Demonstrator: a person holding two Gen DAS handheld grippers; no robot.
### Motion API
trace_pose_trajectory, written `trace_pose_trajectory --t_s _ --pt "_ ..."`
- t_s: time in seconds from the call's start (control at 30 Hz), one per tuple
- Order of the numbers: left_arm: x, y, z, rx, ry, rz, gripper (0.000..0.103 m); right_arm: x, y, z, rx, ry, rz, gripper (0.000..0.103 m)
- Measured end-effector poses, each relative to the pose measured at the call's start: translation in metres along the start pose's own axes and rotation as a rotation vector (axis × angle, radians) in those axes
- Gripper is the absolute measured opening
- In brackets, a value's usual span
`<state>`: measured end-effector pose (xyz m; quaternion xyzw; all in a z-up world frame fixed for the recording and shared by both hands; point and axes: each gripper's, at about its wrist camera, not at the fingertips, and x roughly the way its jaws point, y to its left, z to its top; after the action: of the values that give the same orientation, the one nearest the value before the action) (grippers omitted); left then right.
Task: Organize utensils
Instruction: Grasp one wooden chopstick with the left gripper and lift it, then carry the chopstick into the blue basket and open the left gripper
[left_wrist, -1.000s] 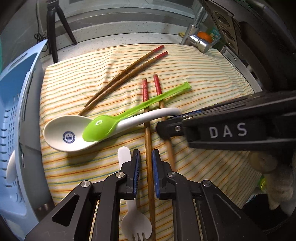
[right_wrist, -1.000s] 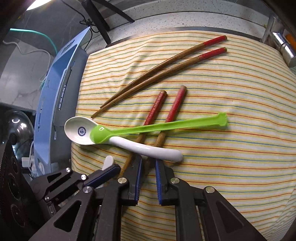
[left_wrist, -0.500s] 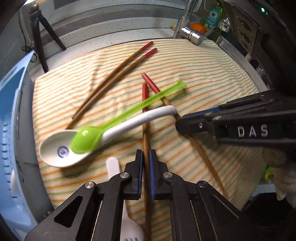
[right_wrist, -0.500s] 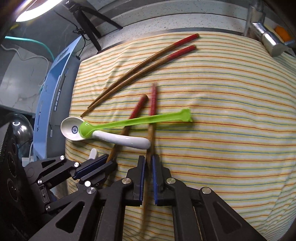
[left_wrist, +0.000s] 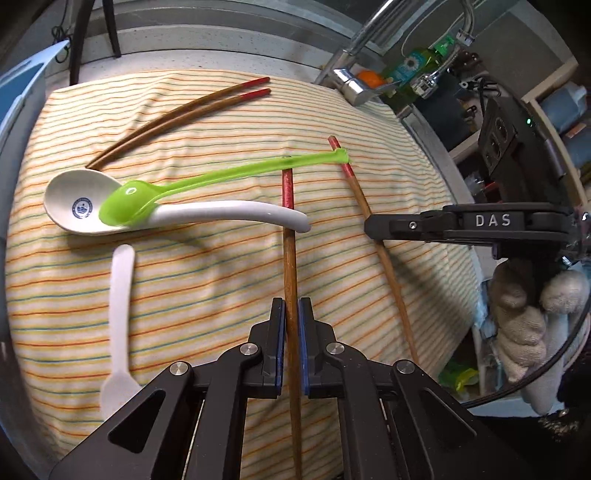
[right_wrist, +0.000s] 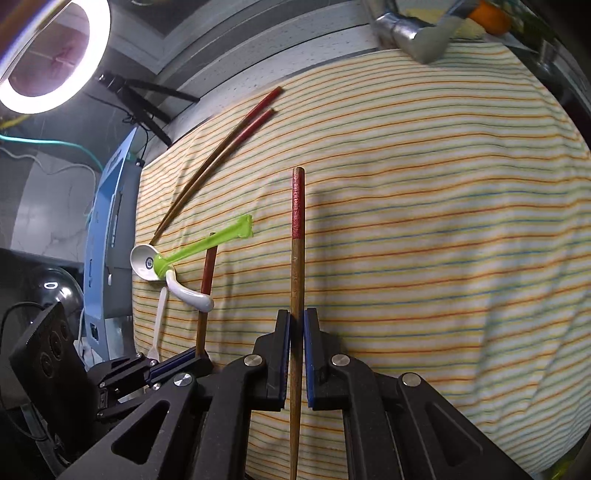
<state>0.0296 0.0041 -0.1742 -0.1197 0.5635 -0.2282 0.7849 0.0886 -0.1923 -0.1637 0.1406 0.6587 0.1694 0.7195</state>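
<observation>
Right chopstick (right_wrist: 297, 258) now clear of green spoon (left_wrist: 207, 184), clamped in right gripper (right_wrist: 296, 354); left gripper (left_wrist: 291, 343) clamped on left chopstick (left_wrist: 290, 266). Step: separating pair. Next: free left one from under spoons, lay both parallel.

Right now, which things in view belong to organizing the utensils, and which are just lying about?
Part of the job:
- chopstick in the left hand-held gripper
- chopstick in the right hand-held gripper
- chopstick pair
- green spoon
- white ceramic spoon
- white plastic fork

Lying about:
- faucet
- ring light
- striped cloth
</observation>
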Motion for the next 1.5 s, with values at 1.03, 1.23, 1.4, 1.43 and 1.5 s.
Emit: trace_pose_trajectory --t_s 1.03,1.23,1.4,1.43,1.5 --pt "-0.008 -0.046 0.032 0.034 -0.085 -0.159 0.006 -0.044 0.033 0.004 -0.100 -0.060 0.074 0.007" --pt "-0.026 -0.037 0.041 0.031 -0.139 -0.131 0.006 -0.064 0.038 0.011 -0.109 -0.097 0.089 0.007" --pt "-0.051 -0.015 0.049 0.005 -0.207 -0.076 0.006 -0.072 0.053 0.023 -0.139 -0.121 0.099 0.006" --pt "-0.058 -0.008 0.050 -0.005 -0.224 -0.064 0.006 -0.073 0.057 0.026 -0.146 -0.123 0.099 0.006" --pt "-0.072 0.006 0.052 -0.021 -0.258 -0.036 0.006 -0.072 0.068 0.032 -0.164 -0.127 0.101 0.006"
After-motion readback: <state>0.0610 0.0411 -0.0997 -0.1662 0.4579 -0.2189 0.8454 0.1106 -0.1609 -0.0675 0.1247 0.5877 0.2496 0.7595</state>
